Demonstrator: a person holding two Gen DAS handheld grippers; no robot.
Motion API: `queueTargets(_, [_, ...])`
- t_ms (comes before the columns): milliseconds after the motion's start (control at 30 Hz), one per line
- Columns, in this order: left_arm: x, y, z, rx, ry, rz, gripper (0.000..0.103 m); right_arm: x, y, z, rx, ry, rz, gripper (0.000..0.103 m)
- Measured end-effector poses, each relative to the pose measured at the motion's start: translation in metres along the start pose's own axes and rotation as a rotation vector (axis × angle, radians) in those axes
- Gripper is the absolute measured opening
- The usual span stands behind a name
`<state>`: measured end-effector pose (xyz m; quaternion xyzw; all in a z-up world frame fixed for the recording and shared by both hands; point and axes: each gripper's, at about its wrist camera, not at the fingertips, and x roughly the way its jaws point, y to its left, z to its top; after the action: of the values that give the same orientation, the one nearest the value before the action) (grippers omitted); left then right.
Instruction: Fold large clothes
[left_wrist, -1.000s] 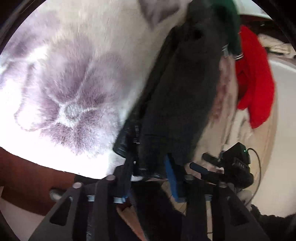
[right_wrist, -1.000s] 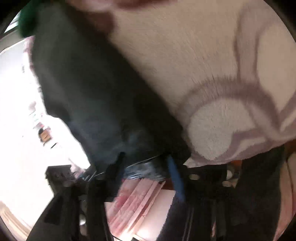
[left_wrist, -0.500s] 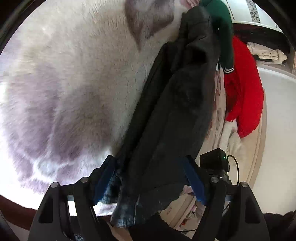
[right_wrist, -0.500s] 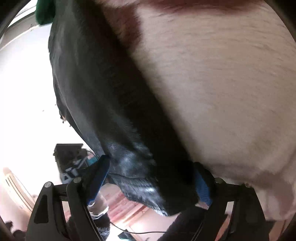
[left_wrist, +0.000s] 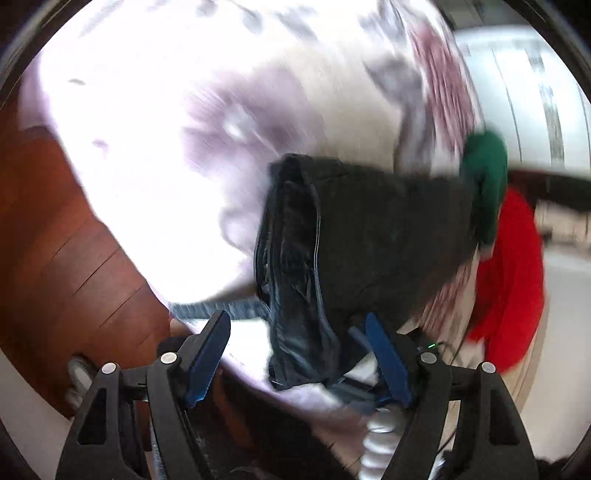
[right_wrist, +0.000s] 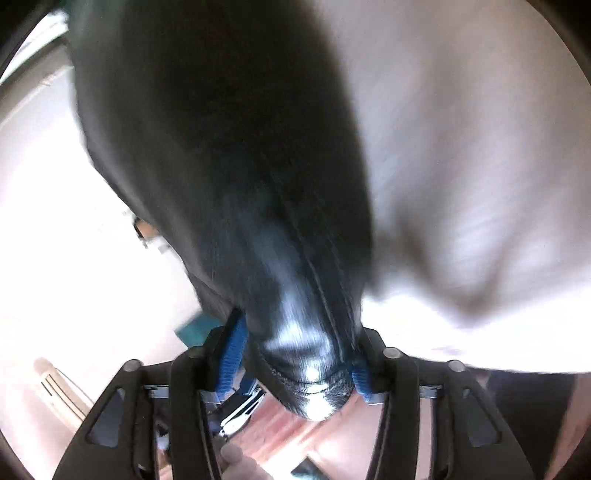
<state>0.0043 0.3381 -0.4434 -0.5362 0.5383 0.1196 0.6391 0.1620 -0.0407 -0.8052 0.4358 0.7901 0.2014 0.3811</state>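
A large black garment (left_wrist: 362, 236) lies bunched on a pale fleece blanket (left_wrist: 155, 140) with grey-purple flower prints. In the left wrist view my left gripper (left_wrist: 299, 354) is open, its blue pads wide apart, and a fold of the black garment hangs between them without being pinched. In the right wrist view my right gripper (right_wrist: 295, 354) has its blue pads (right_wrist: 231, 354) against both sides of a shiny fold of the black garment (right_wrist: 229, 155). The view is blurred with motion.
A red garment (left_wrist: 513, 280) and a green one (left_wrist: 484, 173) lie beside the black one at the right. Brown wooden floor (left_wrist: 55, 240) shows at the left below the blanket's edge. A white wardrobe (left_wrist: 528, 92) stands behind.
Both grippers opened from their grip on the black garment a second ago. The left has pulled back and stays open; the right has closed in on a fold again.
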Motion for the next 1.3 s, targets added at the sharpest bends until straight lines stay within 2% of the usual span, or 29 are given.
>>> queueTargets(67, [-0.022, 0.005, 0.001, -0.054, -0.071, -0.011, 0.074, 0.010, 0.024, 0.004, -0.084, 0.086, -0.101, 0.066])
queueTargets(133, [-0.028, -0.004, 0.003, -0.056, -0.095, -0.015, 0.074, -0.008, 0.038, 0.006, -0.149, 0.119, -0.144, 0.067])
queueTargets(200, [-0.021, -0.032, -0.002, -0.016, -0.102, -0.023, 0.074, -0.052, 0.049, 0.011, -0.230, 0.053, -0.151, 0.070])
queueTargets(233, [-0.013, -0.048, -0.007, 0.008, -0.094, -0.020, 0.074, -0.075, 0.054, 0.015, -0.255, 0.009, -0.175, 0.076])
queueTargets(267, [0.000, -0.071, -0.009, 0.038, -0.085, -0.023, 0.074, -0.096, 0.056, 0.022, -0.267, -0.039, -0.196, 0.077])
queueTargets(300, [0.013, -0.088, -0.012, 0.048, -0.083, -0.027, 0.074, -0.134, 0.051, 0.030, -0.280, -0.109, -0.213, 0.077])
queueTargets(400, [0.052, -0.125, -0.017, 0.065, -0.067, 0.017, 0.074, -0.186, 0.073, 0.079, -0.305, -0.290, -0.248, 0.080])
queueTargets(467, [0.071, -0.132, -0.029, 0.055, -0.073, 0.014, 0.074, -0.208, 0.088, 0.117, -0.321, -0.381, -0.230, 0.080])
queueTargets(567, [0.097, -0.118, -0.046, -0.009, -0.025, 0.012, 0.074, -0.216, 0.115, 0.174, -0.334, -0.443, -0.113, 0.081])
queueTargets(600, [0.103, -0.113, -0.050, -0.027, -0.010, 0.011, 0.074, -0.208, 0.128, 0.196, -0.336, -0.431, -0.062, 0.088])
queueTargets(633, [0.107, -0.107, -0.054, -0.044, 0.005, 0.005, 0.074, -0.197, 0.137, 0.203, -0.335, -0.418, -0.026, 0.093])
queueTargets(667, [0.110, -0.104, -0.056, -0.052, 0.009, 0.003, 0.074, -0.180, 0.151, 0.222, -0.339, -0.388, 0.018, 0.094])
queueTargets(700, [0.110, -0.100, -0.059, -0.052, 0.007, 0.002, 0.074, -0.183, 0.157, 0.239, -0.349, -0.360, 0.041, 0.094])
queueTargets(733, [0.111, -0.095, -0.061, -0.044, 0.004, 0.005, 0.074, -0.169, 0.173, 0.248, -0.360, -0.339, 0.041, 0.094])
queueTargets(800, [0.109, -0.092, -0.064, -0.043, 0.001, 0.008, 0.074, -0.156, 0.184, 0.252, -0.373, -0.346, 0.022, 0.090])
queueTargets(867, [0.109, -0.091, -0.065, -0.051, -0.007, 0.012, 0.074, -0.146, 0.193, 0.253, -0.378, -0.361, 0.024, 0.038])
queueTargets(967, [0.110, -0.094, -0.065, -0.063, -0.014, 0.040, 0.074, -0.144, 0.201, 0.245, -0.365, -0.428, 0.033, 0.029])
queueTargets(1033, [0.110, -0.096, -0.065, -0.071, -0.019, 0.053, 0.074, -0.153, 0.194, 0.228, -0.325, -0.491, 0.044, 0.025])
queueTargets(1067, [0.112, -0.098, -0.063, -0.076, -0.020, 0.050, 0.074, -0.171, 0.182, 0.229, -0.302, -0.522, 0.045, 0.025])
queueTargets(1133, [0.110, -0.100, -0.064, -0.080, -0.013, 0.029, 0.074, -0.187, 0.157, 0.198, -0.213, -0.596, 0.056, 0.024])
queueTargets(1233, [0.111, -0.110, -0.065, -0.049, 0.008, 0.001, 0.074, -0.232, 0.088, 0.144, 0.005, -0.755, 0.068, 0.024])
queueTargets(1300, [0.114, -0.116, -0.066, -0.013, 0.022, 0.007, 0.074, -0.247, 0.051, 0.106, 0.125, -0.841, 0.016, 0.024])
